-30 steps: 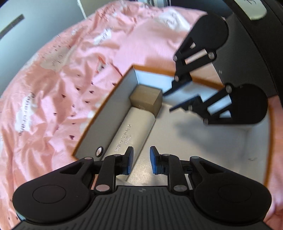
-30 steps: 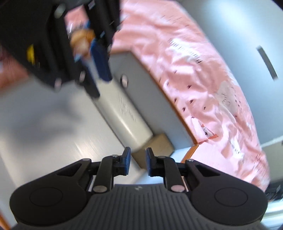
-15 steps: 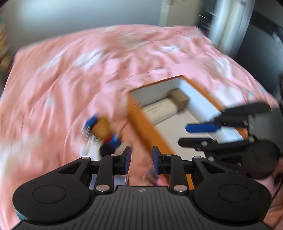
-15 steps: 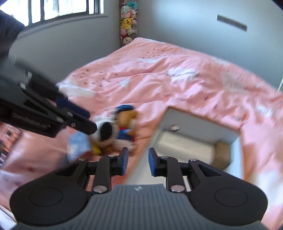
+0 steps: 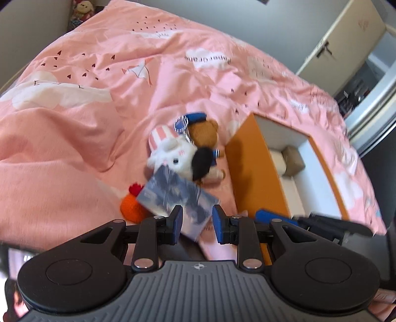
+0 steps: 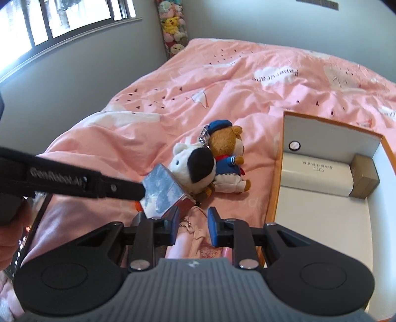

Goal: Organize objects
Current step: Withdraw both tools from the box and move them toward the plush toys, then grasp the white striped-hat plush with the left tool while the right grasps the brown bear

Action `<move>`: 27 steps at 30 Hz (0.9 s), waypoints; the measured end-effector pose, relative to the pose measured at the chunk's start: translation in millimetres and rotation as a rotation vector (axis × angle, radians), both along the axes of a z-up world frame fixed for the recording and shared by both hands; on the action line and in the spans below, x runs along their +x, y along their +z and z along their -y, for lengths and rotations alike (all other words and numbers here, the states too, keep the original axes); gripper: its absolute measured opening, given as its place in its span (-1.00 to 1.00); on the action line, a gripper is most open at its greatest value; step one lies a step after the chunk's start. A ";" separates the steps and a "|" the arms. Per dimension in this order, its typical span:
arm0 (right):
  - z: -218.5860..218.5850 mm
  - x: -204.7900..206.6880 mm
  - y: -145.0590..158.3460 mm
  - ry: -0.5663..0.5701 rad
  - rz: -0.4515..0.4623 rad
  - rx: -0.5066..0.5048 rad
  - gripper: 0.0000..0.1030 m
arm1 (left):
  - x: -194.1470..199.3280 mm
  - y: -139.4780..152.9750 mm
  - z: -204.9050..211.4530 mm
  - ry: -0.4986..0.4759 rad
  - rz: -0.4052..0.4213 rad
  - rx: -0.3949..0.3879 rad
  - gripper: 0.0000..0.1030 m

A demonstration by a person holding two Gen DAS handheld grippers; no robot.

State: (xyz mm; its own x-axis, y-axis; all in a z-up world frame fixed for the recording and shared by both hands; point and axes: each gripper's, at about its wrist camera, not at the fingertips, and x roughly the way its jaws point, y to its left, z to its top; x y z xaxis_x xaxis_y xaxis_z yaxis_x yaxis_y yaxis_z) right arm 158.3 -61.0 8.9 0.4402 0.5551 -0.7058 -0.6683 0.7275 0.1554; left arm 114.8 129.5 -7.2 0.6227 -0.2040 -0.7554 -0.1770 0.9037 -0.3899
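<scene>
An orange-sided box [image 5: 255, 171] [image 6: 277, 178] with a white inside lies on the pink bed. It holds a white pack [image 6: 316, 177] and a small brown carton [image 6: 365, 175] [image 5: 293, 161]. To its left lie a brown bear plush with a blue cap [image 6: 226, 153] [image 5: 204, 131], a white and black plush [image 6: 194, 166] [image 5: 178, 153], a grey-blue patterned packet [image 6: 162, 193] [image 5: 177, 200] and an orange knitted toy [image 5: 131, 206]. My left gripper [image 5: 197, 221] is open, just short of the packet. My right gripper [image 6: 193, 223] is open over a pink item [image 6: 198, 237].
The pink duvet [image 5: 99, 86] covers the bed in folds. A grey wall and window [image 6: 61, 22] stand at the left, a column of plush toys [image 6: 173, 27] in the corner. A wardrobe door [image 5: 346, 42] is at the far right.
Both grippers have pulled back out of the box and swung left to the pile of toys. The views have steadied. Both stay open and empty.
</scene>
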 end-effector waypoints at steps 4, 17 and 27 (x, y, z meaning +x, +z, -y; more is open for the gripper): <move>-9.9 18.0 -1.8 -0.014 0.007 -0.023 -0.51 | 20.1 0.0 -7.1 0.005 0.009 -0.020 -0.05; -20.1 64.6 -12.2 -0.024 0.065 -0.113 -0.52 | 93.1 -24.1 18.9 -0.037 -0.081 0.157 0.72; -22.4 68.1 -25.1 0.026 0.097 -0.138 -0.47 | 110.7 -52.3 21.4 -0.018 -0.190 0.235 0.71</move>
State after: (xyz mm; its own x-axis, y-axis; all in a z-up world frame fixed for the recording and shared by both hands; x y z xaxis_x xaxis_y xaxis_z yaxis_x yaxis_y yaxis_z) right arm 226.4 -38.5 -16.2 0.4967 0.4675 -0.7312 -0.6939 0.7200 -0.0111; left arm 225.5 108.1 -59.5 0.4633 -0.0195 -0.8860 -0.2097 0.9690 -0.1309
